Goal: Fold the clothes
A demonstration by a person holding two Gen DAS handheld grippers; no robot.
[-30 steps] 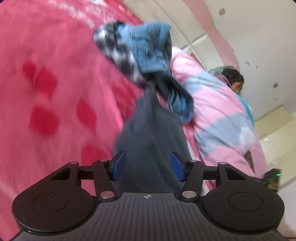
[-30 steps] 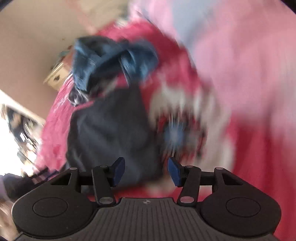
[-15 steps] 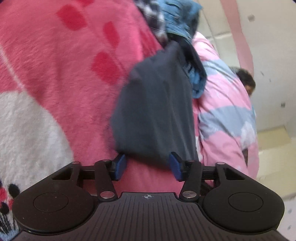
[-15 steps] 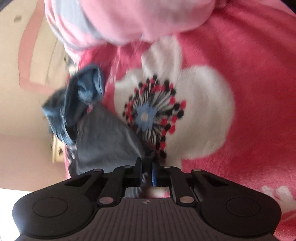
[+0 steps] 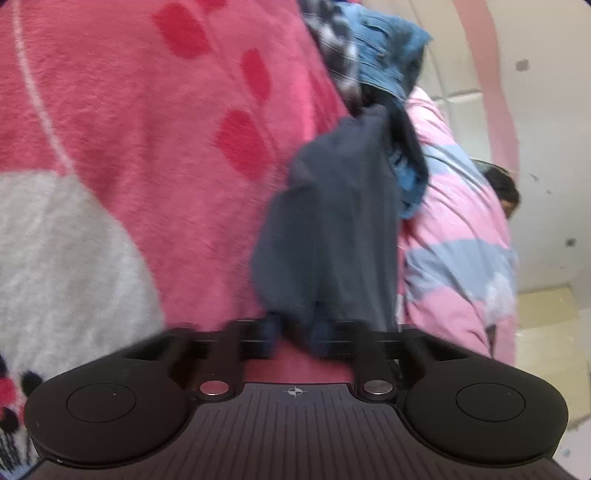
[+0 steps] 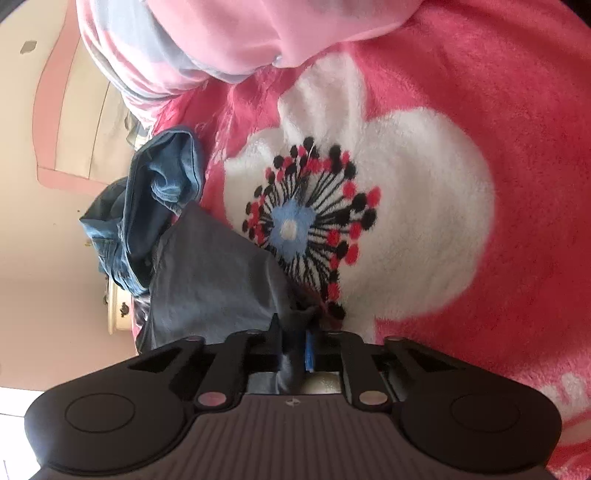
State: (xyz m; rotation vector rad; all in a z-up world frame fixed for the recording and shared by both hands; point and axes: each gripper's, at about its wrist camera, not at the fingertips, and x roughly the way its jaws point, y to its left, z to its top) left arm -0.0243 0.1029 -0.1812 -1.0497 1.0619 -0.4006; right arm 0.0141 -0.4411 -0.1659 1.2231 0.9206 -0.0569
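A dark grey garment (image 5: 332, 236) lies on the pink flowered blanket (image 5: 129, 129); it also shows in the right wrist view (image 6: 210, 280). My left gripper (image 5: 295, 332) is blurred, its fingers close together around the garment's near edge. My right gripper (image 6: 295, 343) is shut on another edge of the dark grey garment, cloth bunched between its fingers. Blue jeans (image 5: 384, 55) and a checked cloth (image 5: 336, 55) are piled at the garment's far end; the jeans show in the right wrist view too (image 6: 155, 206).
A pink and grey striped quilt (image 5: 454, 236) lies along the bed's right side, also seen in the right wrist view (image 6: 221, 33). A dark-haired person (image 5: 502, 188) is beyond it by the wall. A white flower pattern (image 6: 388, 206) marks the blanket.
My left gripper's fingers have closed in on the garment's near edge. My right gripper shut on the garment half a second ago and stays shut, the cloth pulled up slightly.
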